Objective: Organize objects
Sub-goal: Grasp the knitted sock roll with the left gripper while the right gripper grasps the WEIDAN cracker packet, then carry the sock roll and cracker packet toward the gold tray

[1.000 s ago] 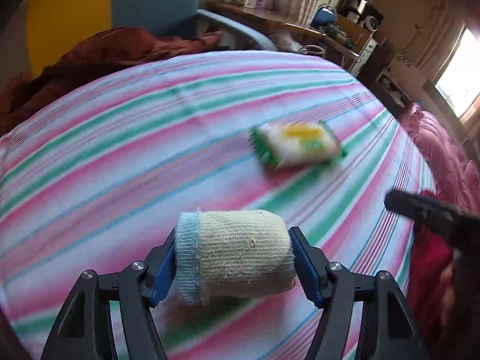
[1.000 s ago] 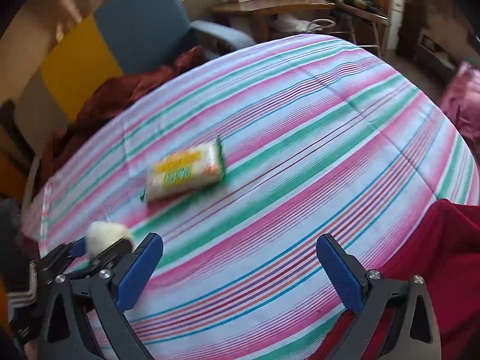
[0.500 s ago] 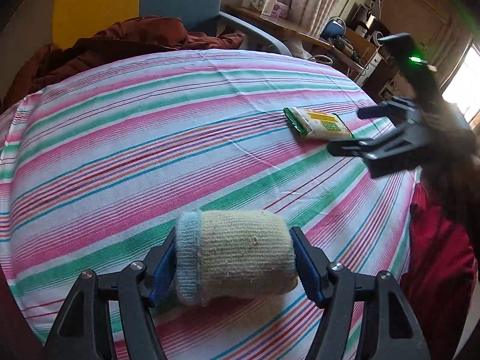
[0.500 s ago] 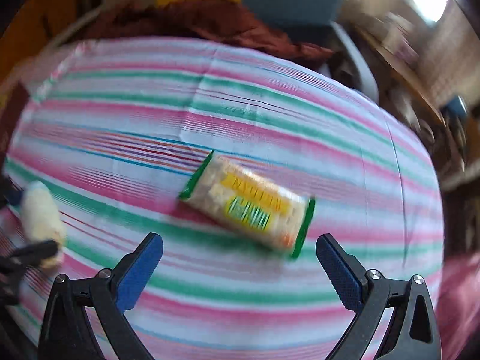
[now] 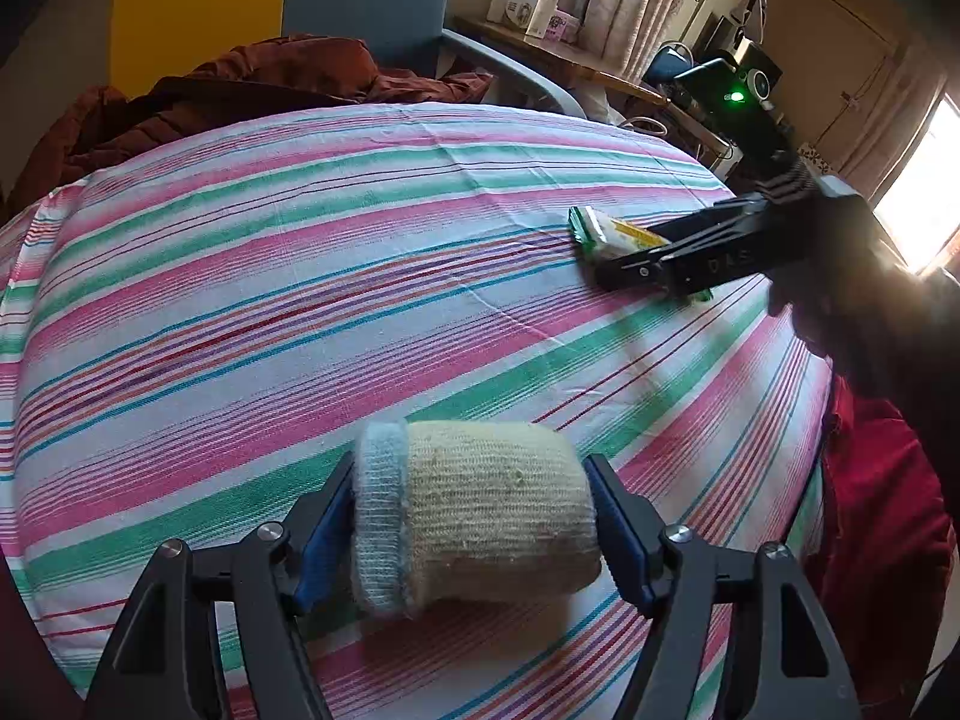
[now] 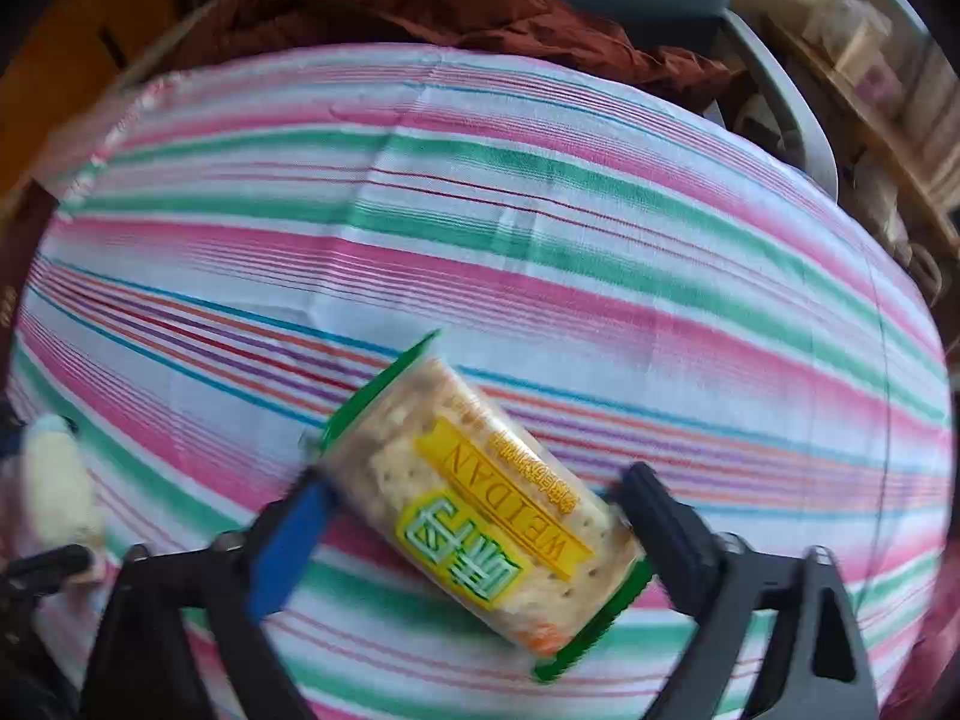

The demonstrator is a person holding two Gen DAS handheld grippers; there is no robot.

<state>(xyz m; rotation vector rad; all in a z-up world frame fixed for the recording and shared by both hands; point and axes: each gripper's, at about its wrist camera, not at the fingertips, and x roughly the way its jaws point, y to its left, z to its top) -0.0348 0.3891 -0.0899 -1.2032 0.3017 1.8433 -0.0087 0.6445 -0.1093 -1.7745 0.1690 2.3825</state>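
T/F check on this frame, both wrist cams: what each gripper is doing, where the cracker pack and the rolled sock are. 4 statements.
1. The left gripper is shut on the rolled sock. True.
2. The cracker pack lies on the striped cloth between the right gripper's fingers. True.
3. The cracker pack is lifted clear of the cloth. False: it lies flat on the cloth; the fingers sit at its two sides, and a firm grip cannot be told through the blur.
4. The sock rests beside the cracker pack, touching it. False: they are well apart, the sock held near the cloth's close edge.
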